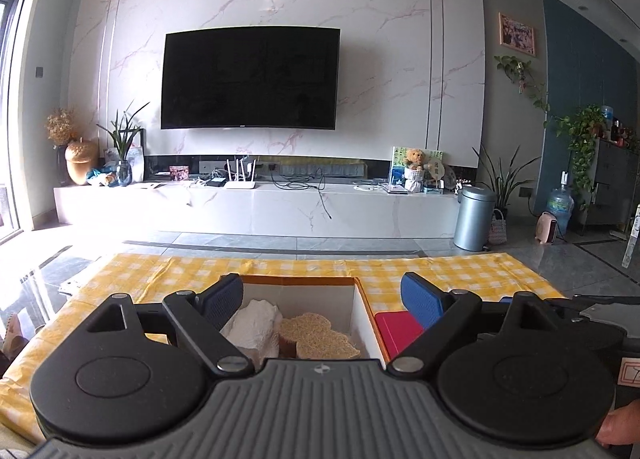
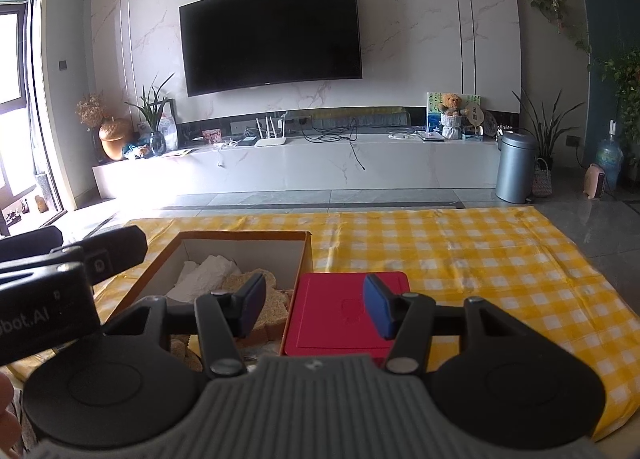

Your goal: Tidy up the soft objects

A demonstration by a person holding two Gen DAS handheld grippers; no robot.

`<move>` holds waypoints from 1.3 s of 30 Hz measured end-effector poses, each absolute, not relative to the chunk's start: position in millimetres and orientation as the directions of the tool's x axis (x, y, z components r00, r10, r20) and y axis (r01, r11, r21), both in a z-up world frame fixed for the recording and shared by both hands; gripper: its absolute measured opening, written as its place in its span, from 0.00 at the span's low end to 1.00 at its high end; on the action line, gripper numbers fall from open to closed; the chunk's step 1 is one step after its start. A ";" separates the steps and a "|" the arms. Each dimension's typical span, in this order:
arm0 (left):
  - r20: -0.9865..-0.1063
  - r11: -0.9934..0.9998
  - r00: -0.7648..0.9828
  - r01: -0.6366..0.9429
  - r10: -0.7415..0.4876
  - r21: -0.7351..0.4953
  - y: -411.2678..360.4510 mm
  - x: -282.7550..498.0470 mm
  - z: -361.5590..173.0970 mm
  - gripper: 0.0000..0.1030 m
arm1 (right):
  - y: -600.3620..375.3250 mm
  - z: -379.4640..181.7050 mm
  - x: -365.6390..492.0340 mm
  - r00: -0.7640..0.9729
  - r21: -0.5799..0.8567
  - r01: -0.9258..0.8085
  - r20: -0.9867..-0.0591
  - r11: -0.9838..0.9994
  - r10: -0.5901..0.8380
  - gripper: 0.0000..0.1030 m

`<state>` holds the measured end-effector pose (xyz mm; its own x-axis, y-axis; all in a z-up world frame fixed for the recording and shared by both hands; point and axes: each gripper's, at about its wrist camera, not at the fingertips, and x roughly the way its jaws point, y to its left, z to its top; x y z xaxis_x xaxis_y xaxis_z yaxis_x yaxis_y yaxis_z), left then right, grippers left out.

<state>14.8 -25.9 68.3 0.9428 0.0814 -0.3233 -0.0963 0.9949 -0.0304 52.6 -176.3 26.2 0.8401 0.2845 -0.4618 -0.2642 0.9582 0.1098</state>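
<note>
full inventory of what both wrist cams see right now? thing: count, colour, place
cardboard box: 1, orange outside, white inside, open, on the cloth
white soft item: 1, white, in the box
toast-shaped soft items: at least 2, tan, in the box
red lid: 1, red, flat on the cloth beside the box
checked cloth: 1, yellow-white, under everything
TV: 1, black, on the wall
bin: 1, silver, on the floor
teddy bear: 1, brown, on the TV bench
left gripper: open, empty, over the box
right gripper: open, empty, over the lid
</note>
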 end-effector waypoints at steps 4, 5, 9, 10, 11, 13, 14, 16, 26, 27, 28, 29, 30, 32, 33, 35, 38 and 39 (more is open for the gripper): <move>-0.332 0.990 0.936 -0.137 0.116 -0.040 -23.6 5.5 68.1 1.00 | -171.2 29.1 44.9 0.846 0.062 -0.270 -0.462 0.961 0.267 0.53; -0.337 0.989 0.934 -0.142 0.119 -0.045 -22.8 3.5 68.1 1.00 | -170.7 29.4 43.7 0.845 0.056 -0.273 -0.463 0.960 0.267 0.53; -0.357 0.985 0.925 -0.159 0.127 -0.061 -18.6 -2.9 68.8 1.00 | -165.5 33.7 33.9 0.852 0.000 -0.273 -0.464 0.962 0.241 0.53; -0.359 0.984 0.924 -0.165 0.132 -0.061 -17.8 -4.2 69.0 1.00 | -163.1 35.1 31.1 0.856 -0.025 -0.274 -0.462 0.961 0.232 0.53; -0.360 0.984 0.923 -0.167 0.135 -0.060 -17.5 -5.3 69.8 1.00 | -161.5 36.8 29.0 0.859 -0.044 -0.273 -0.460 0.961 0.223 0.52; -0.359 0.984 0.923 -0.168 0.136 -0.058 -17.0 -7.1 73.0 1.00 | -161.3 39.7 25.0 0.862 -0.050 -0.273 -0.457 0.961 0.221 0.52; -0.356 0.985 0.924 -0.166 0.136 -0.055 -16.9 -8.6 74.7 1.00 | -162.4 41.0 23.0 0.861 -0.044 -0.276 -0.455 0.960 0.226 0.52; -0.350 0.985 0.927 -0.164 0.137 -0.047 -18.1 -11.3 78.9 1.00 | -165.0 44.8 19.9 0.857 -0.021 -0.284 -0.454 0.959 0.244 0.52; -0.327 0.993 0.939 -0.115 0.108 0.000 -36.5 -17.7 92.3 1.00 | -182.0 56.6 7.4 0.846 0.038 -0.276 -0.465 0.960 0.262 0.52; -0.327 0.994 0.939 -0.112 0.108 0.005 -39.5 -17.7 93.4 1.00 | -183.7 57.7 6.9 0.848 0.032 -0.269 -0.466 0.963 0.252 0.52; -0.325 0.994 0.940 -0.110 0.107 0.011 -42.1 -18.0 94.4 1.00 | -185.9 58.8 6.3 0.850 0.029 -0.262 -0.467 0.965 0.245 0.52; -0.323 0.994 0.941 -0.107 0.107 0.016 -44.9 -18.4 95.4 1.00 | -188.5 59.7 4.9 0.852 0.029 -0.256 -0.466 0.966 0.240 0.52; -0.321 0.994 0.941 -0.105 0.106 0.021 -47.7 -19.2 96.2 1.00 | -190.7 60.3 3.9 0.853 0.031 -0.252 -0.465 0.967 0.237 0.52; -0.314 0.994 0.943 -0.104 0.109 0.034 -53.8 -21.3 96.8 1.00 | -196.2 61.1 1.1 0.856 0.035 -0.245 -0.461 0.969 0.233 0.52; -0.307 0.994 0.945 -0.104 0.111 0.040 -57.4 -22.7 97.4 1.00 | -199.1 61.6 -0.5 0.859 0.035 -0.242 -0.457 0.970 0.231 0.52; -0.296 0.993 0.948 -0.105 0.114 0.045 -62.8 -24.7 97.9 1.00 | -203.4 63.0 -3.1 0.864 0.034 -0.240 -0.448 0.970 0.230 0.52; -0.278 0.993 0.953 -0.110 0.119 0.050 -68.2 -25.7 96.9 1.00 | -209.4 62.4 -3.9 0.868 0.049 -0.236 -0.438 0.970 0.234 0.52; -0.273 0.992 0.954 -0.111 0.123 0.056 -69.5 -25.6 96.0 1.00 | -210.4 61.6 -3.8 0.869 0.051 -0.235 -0.435 0.971 0.234 0.52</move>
